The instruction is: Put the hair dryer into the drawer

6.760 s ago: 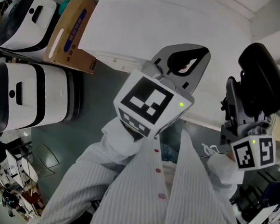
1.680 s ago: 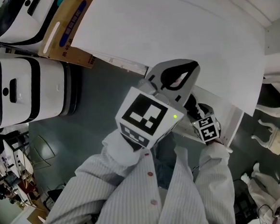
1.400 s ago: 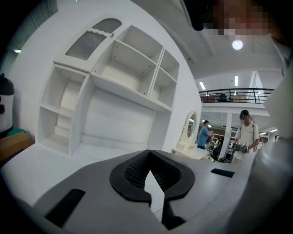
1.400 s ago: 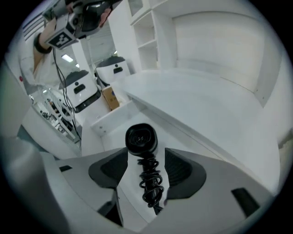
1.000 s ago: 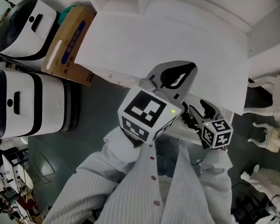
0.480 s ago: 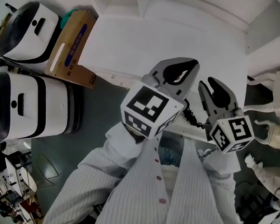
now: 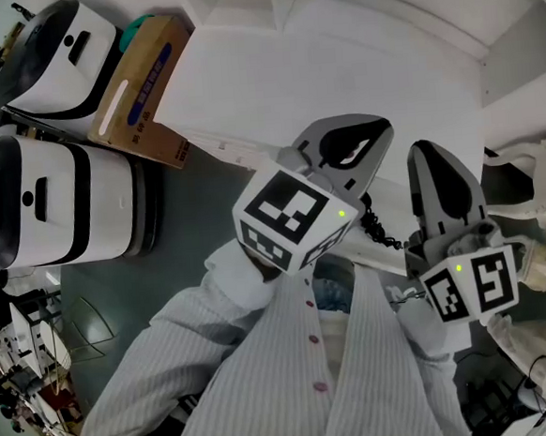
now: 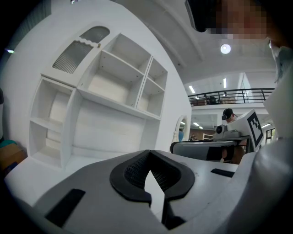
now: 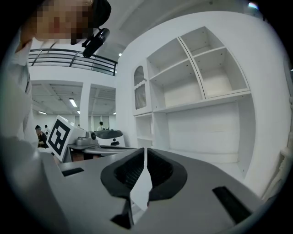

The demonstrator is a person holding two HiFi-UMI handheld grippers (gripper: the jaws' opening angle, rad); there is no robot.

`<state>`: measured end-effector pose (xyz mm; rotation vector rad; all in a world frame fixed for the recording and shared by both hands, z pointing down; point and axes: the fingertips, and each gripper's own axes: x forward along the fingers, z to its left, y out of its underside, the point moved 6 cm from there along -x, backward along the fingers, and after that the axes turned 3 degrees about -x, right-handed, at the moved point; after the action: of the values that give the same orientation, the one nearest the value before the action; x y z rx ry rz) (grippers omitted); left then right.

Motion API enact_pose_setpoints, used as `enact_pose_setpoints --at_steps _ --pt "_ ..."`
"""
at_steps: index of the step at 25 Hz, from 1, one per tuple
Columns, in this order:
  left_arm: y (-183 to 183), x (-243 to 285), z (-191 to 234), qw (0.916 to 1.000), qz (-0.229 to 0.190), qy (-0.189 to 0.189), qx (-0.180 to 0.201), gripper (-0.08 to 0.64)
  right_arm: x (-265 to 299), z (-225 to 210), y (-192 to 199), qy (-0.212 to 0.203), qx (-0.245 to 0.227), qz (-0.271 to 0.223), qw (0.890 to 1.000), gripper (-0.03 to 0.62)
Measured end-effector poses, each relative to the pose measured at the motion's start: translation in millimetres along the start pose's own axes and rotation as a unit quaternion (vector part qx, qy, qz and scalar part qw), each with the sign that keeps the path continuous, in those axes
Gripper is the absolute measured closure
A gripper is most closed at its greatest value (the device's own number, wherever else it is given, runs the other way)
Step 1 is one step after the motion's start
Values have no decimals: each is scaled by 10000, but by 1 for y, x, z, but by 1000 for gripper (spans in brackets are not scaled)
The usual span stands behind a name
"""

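My left gripper (image 7: 365, 134) is held still over the front edge of the white desk (image 7: 336, 57), its jaws shut and empty; in the left gripper view it (image 8: 149, 157) points level at the white shelf unit (image 8: 114, 91). My right gripper (image 7: 430, 153) is raised beside it, on the right. Its jaws are closing and are almost together, with nothing between them (image 9: 144, 153). A coiled black cord (image 7: 379, 230) shows between the two grippers, below the desk edge. The hair dryer's body and the drawer are hidden behind the grippers and my sleeves.
Two white-and-black machines (image 7: 55, 197) (image 7: 52, 46) stand on the floor at the left. A cardboard box (image 7: 135, 77) leans beside them. A white chair with a dark seat (image 7: 523, 160) stands at the right of the desk.
My right gripper has come up from low beside the desk front, and its jaws have gone from wide open to nearly together. The left gripper has stayed in place.
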<state>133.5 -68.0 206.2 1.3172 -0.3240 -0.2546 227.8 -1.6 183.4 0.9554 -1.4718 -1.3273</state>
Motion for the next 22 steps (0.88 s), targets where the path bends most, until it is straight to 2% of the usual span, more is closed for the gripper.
enact_pose_setpoints --at_steps 8,22 --pt "-2 2 0 10000 -23 19 24 549 4 -4 -11 15 167 -106 9998 577" --pt "-4 3 0 10000 -39 -13 61 549 5 -7 -7 -88 227 -51 9997 581"
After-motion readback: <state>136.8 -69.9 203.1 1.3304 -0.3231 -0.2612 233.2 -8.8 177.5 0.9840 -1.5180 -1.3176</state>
